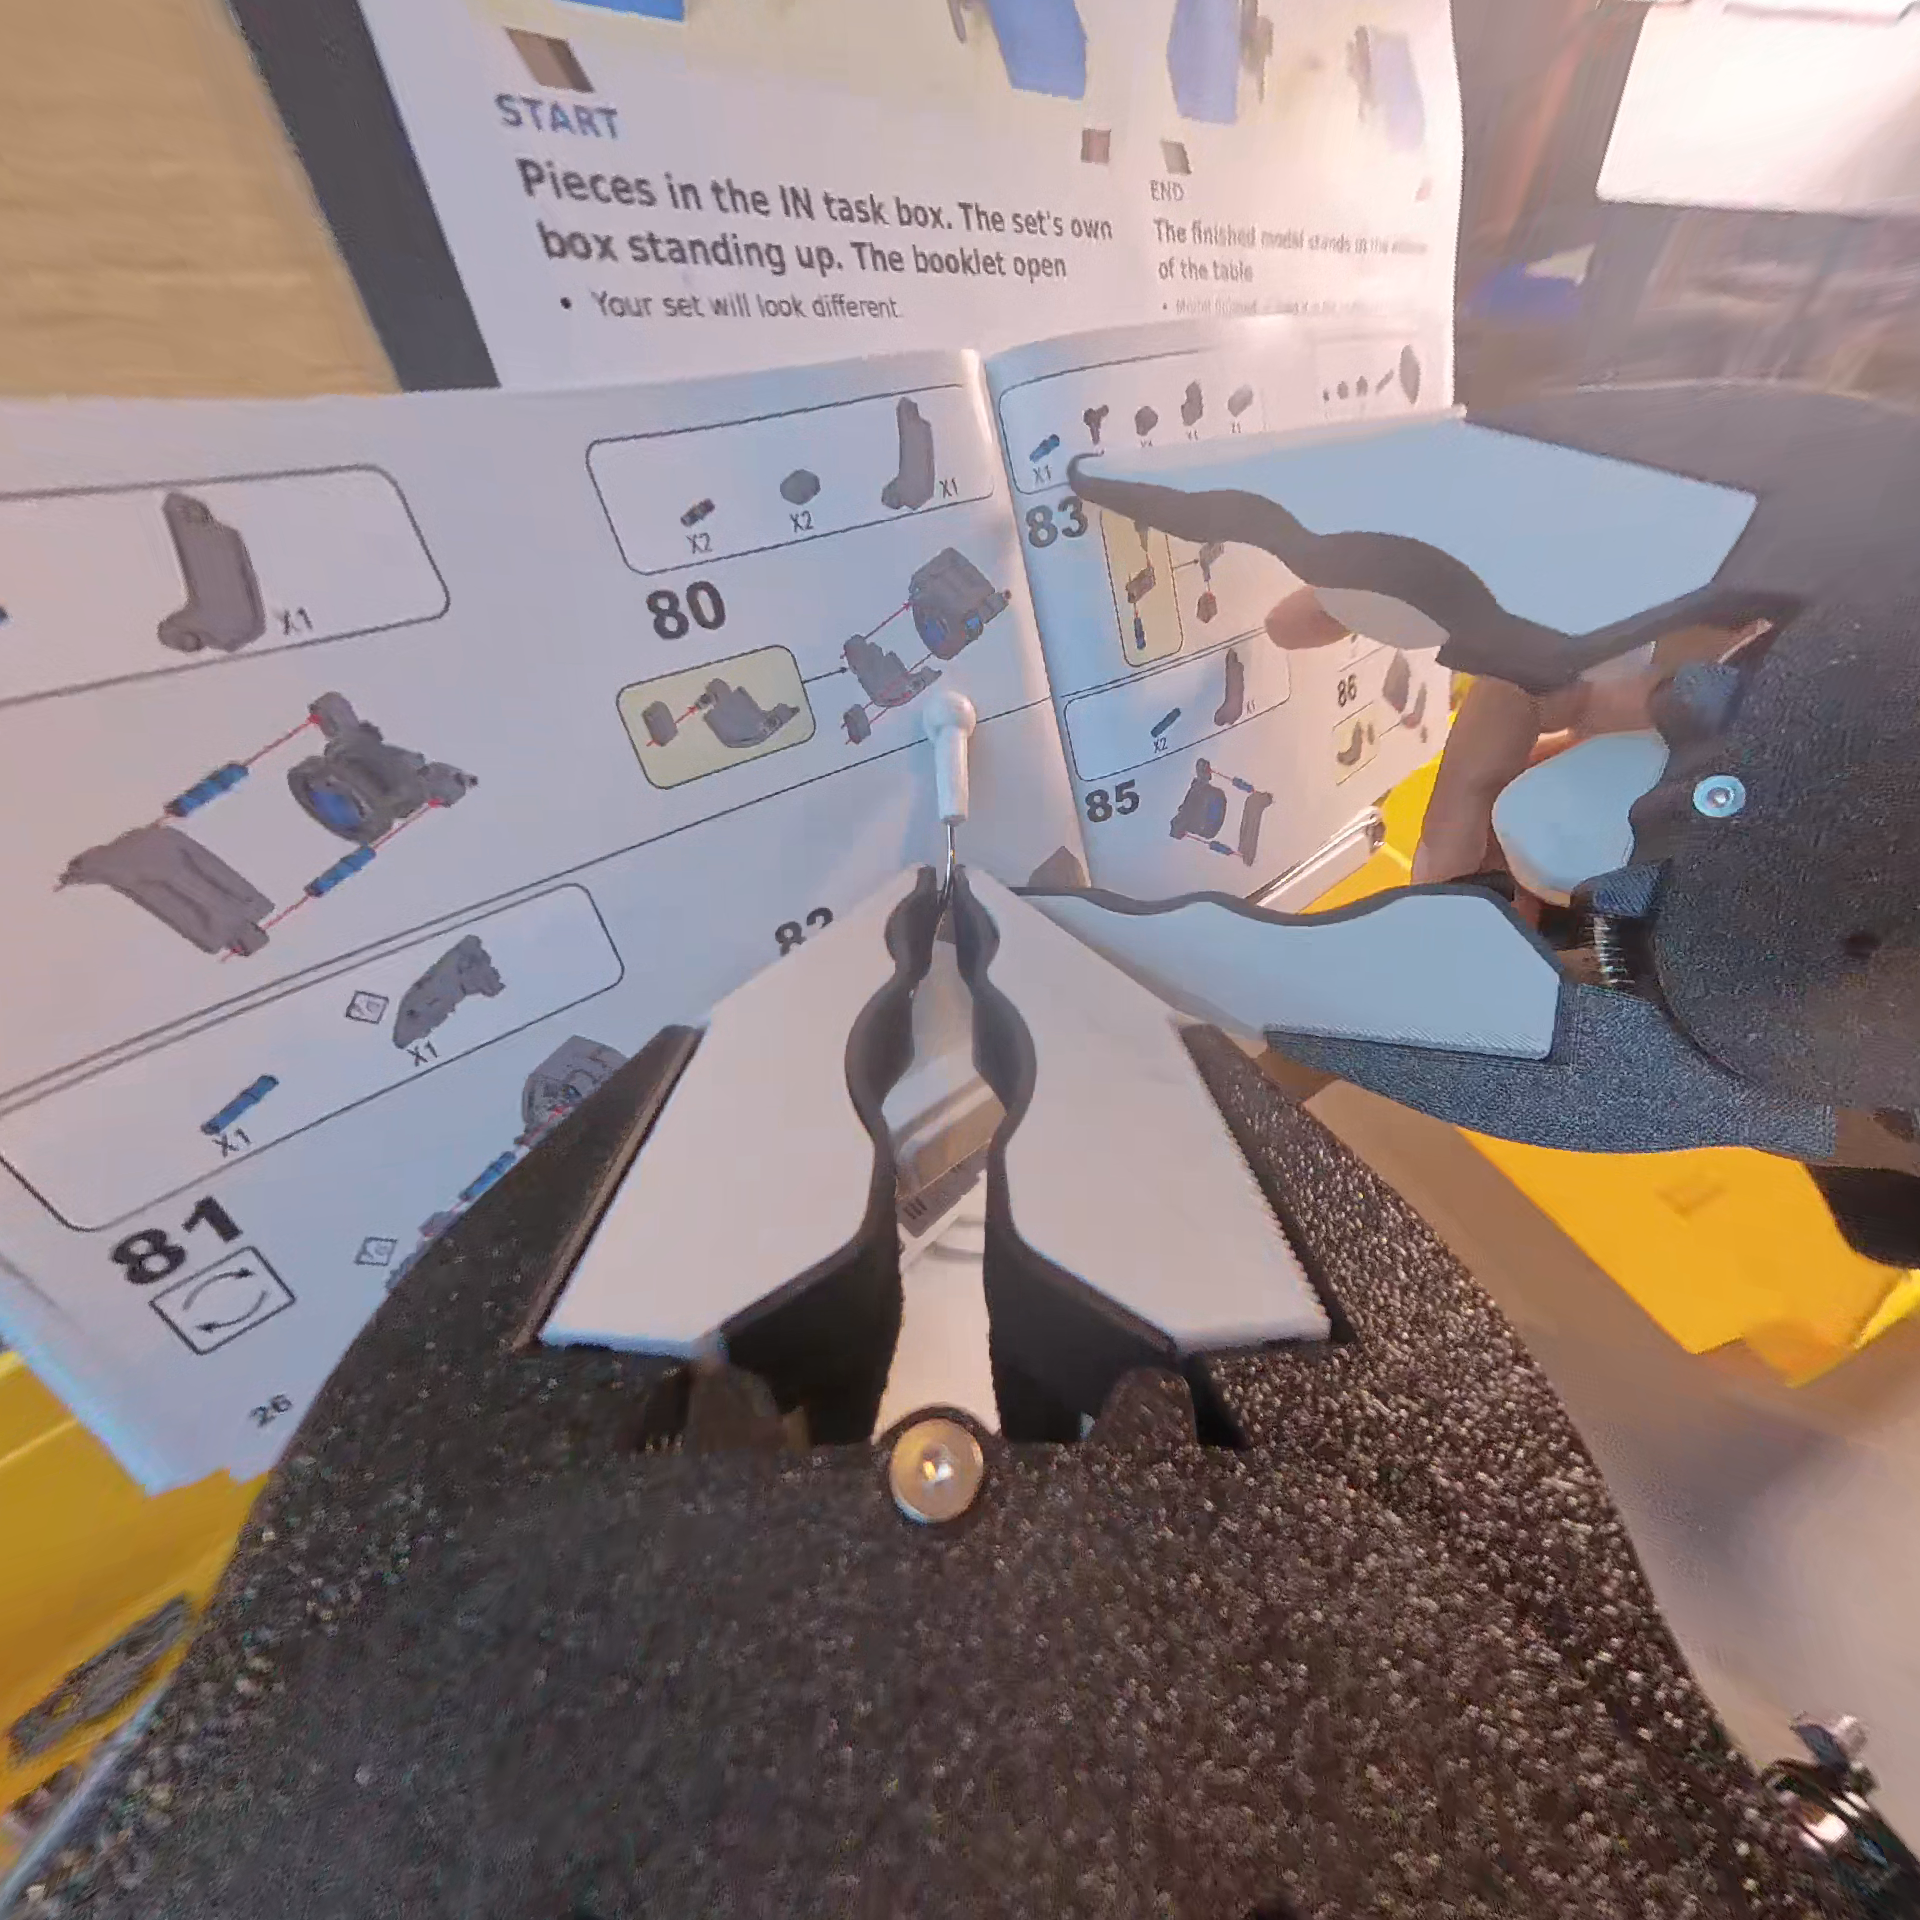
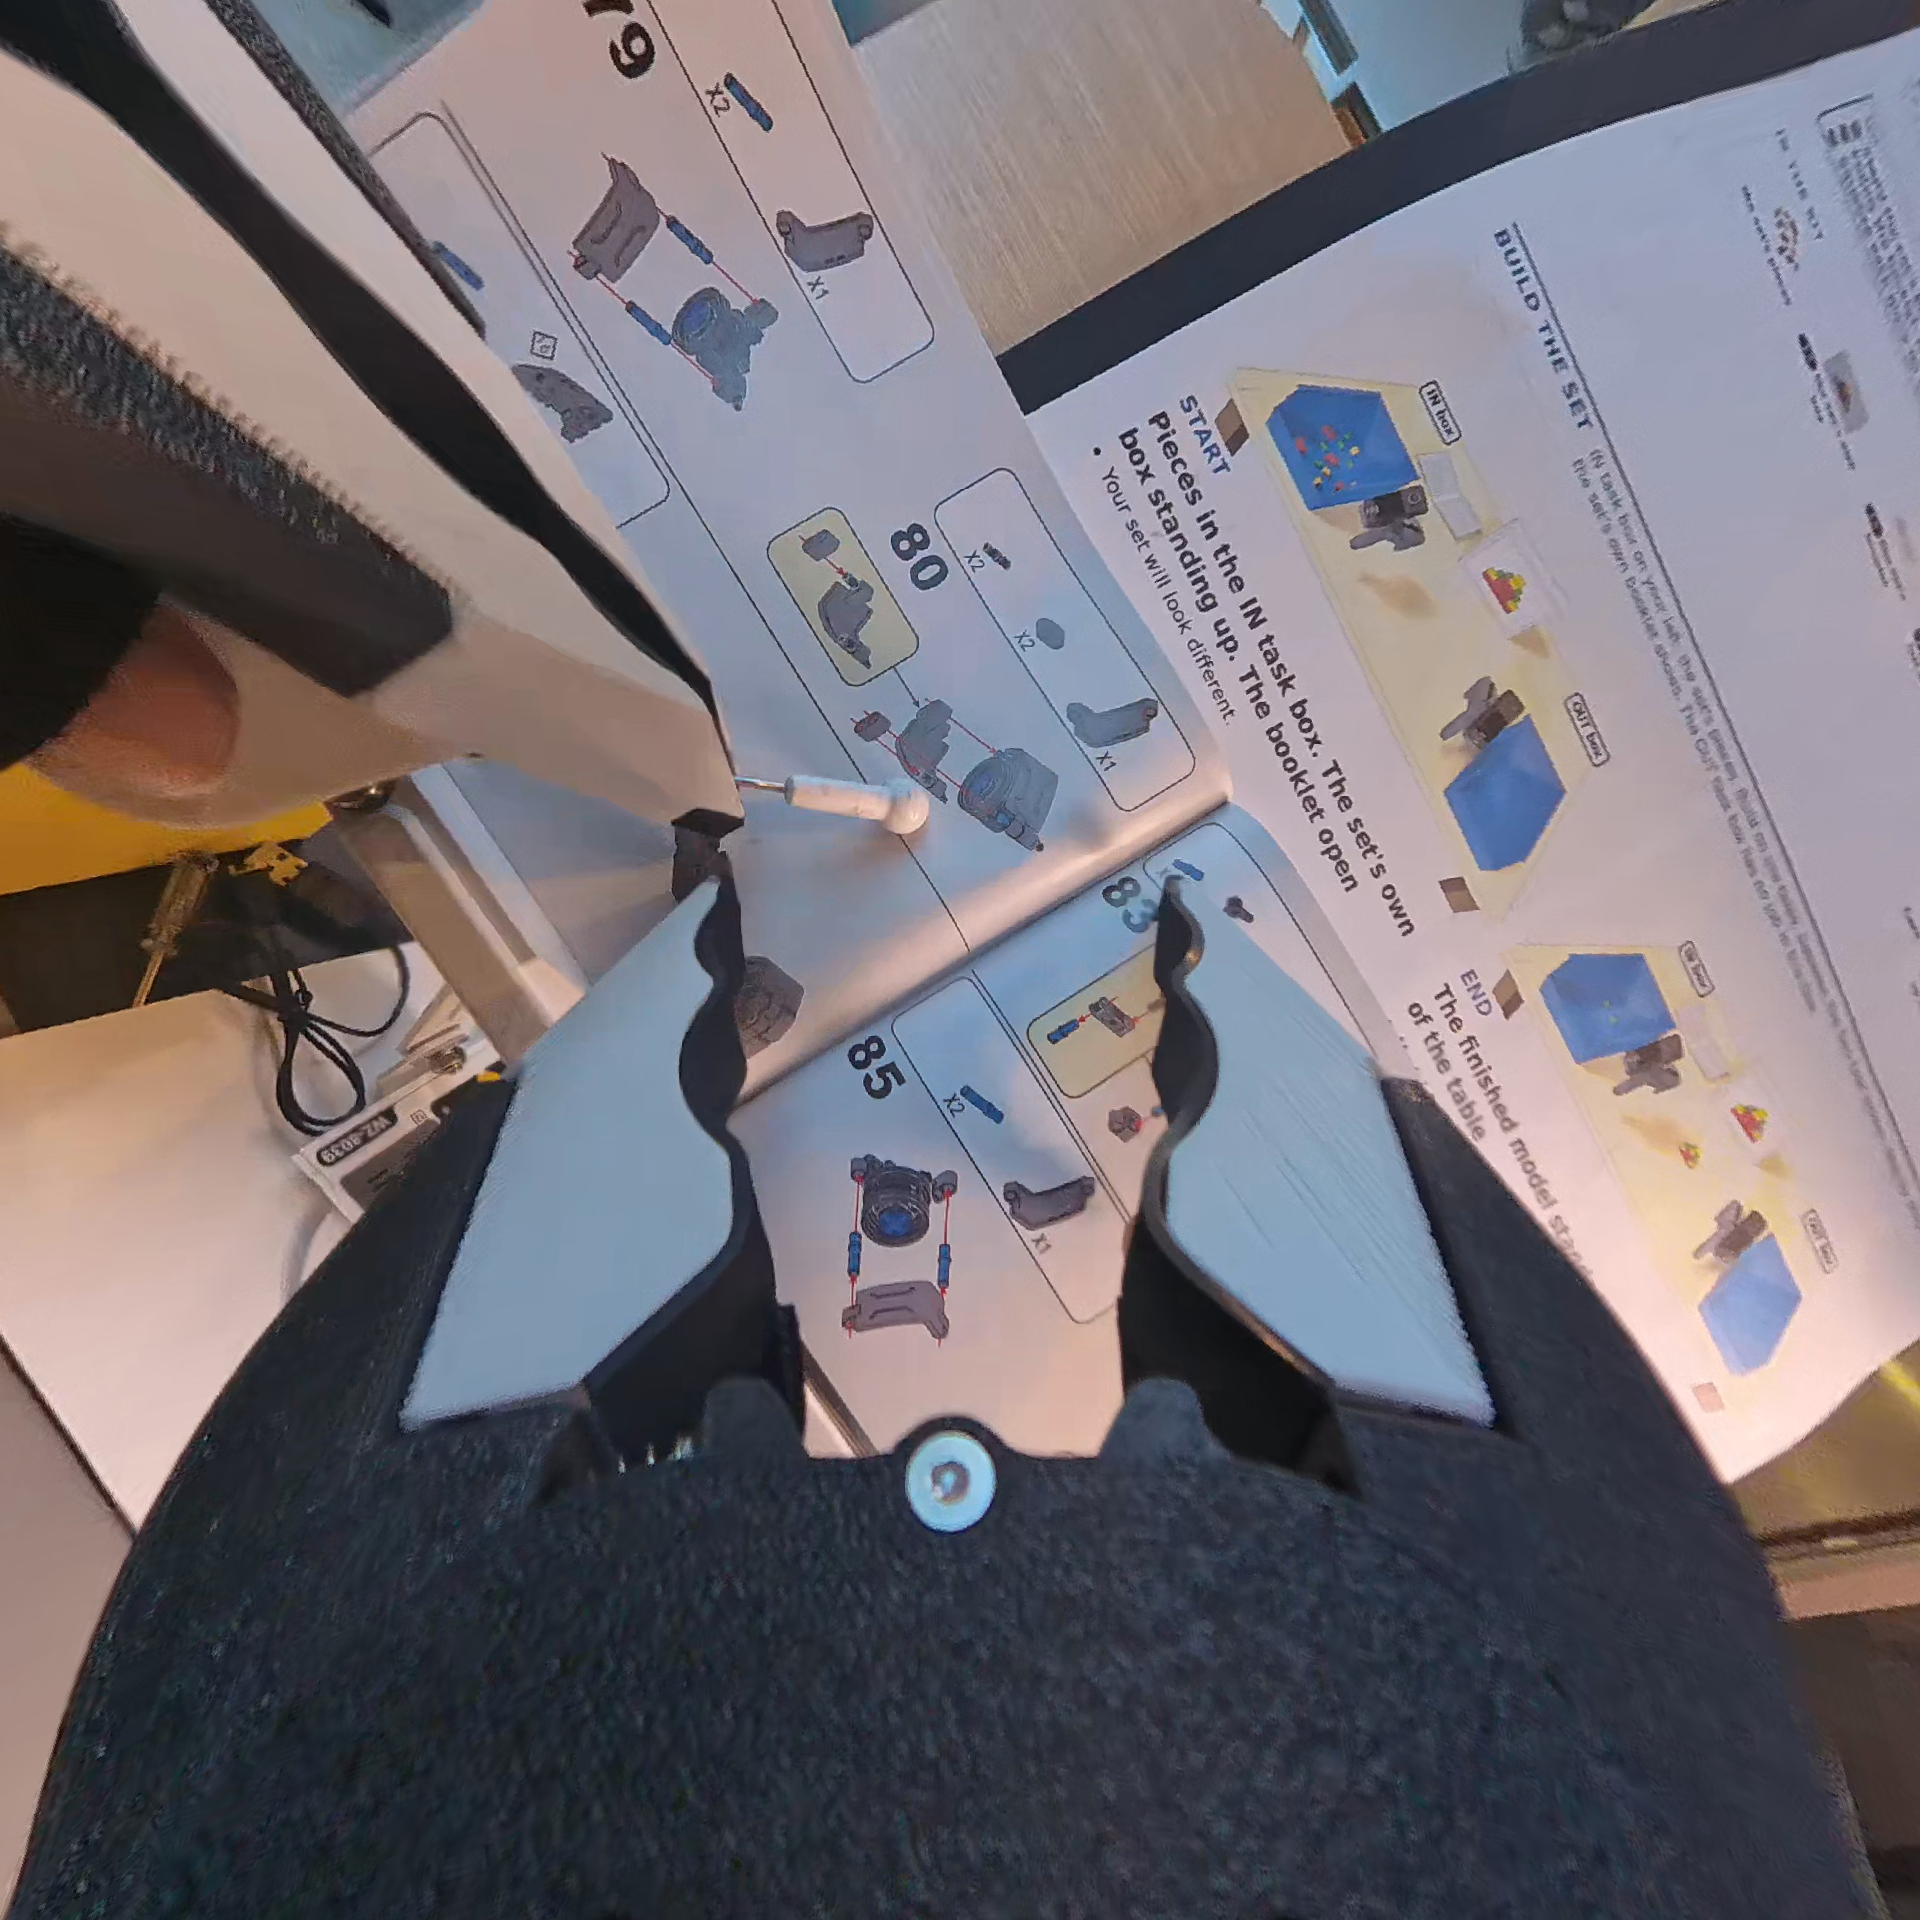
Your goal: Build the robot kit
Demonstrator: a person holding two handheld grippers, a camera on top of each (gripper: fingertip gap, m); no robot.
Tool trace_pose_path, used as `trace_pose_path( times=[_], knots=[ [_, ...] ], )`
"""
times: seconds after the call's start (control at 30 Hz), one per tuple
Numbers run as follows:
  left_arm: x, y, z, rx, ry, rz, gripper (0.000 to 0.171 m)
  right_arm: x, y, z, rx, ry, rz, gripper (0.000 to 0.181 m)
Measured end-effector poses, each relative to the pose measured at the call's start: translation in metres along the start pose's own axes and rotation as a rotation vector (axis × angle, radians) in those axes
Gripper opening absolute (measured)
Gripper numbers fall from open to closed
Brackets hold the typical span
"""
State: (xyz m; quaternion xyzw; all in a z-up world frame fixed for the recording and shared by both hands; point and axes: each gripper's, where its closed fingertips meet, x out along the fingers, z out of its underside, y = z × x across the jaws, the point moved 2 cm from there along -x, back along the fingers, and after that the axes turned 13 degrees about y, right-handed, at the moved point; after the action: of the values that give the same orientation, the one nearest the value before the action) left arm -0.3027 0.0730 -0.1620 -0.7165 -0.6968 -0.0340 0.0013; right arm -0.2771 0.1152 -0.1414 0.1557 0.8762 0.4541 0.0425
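Our left gripper [image 1: 943, 894] is pinched together on the thin metal stem of a small white pin [image 1: 951, 753], its rounded head out in front of the open booklet [image 1: 416, 727]; it looks light, stiff and smooth, likely slippery, so the stem seems the place to hold. Our right gripper [image 2: 940, 925] stands apart with nothing between its ridged grey fingers [image 2: 1288, 1153], just over the glossy paper pages.
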Motion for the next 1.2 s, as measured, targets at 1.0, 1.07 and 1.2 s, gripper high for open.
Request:
trace_pose_path(
  times=[1.0, 1.07, 1.2],
  knots=[
    [-0.009, 0.006, 0.026, 0.341, -0.164, 0.028, 0.006, -0.107, 0.019, 0.001, 0.371, 0.031, -0.002, 0.076],
    [-0.008, 0.007, 0.029, 0.445, -0.196, 0.035, 0.004, -0.130, 0.014, -0.009, 0.459, 0.067, -0.004, 0.075],
    [-0.009, 0.007, 0.029, 0.595, -0.246, 0.056, 0.003, -0.176, -0.012, -0.018, 0.556, 0.107, -0.030, 0.074]
  ],
)
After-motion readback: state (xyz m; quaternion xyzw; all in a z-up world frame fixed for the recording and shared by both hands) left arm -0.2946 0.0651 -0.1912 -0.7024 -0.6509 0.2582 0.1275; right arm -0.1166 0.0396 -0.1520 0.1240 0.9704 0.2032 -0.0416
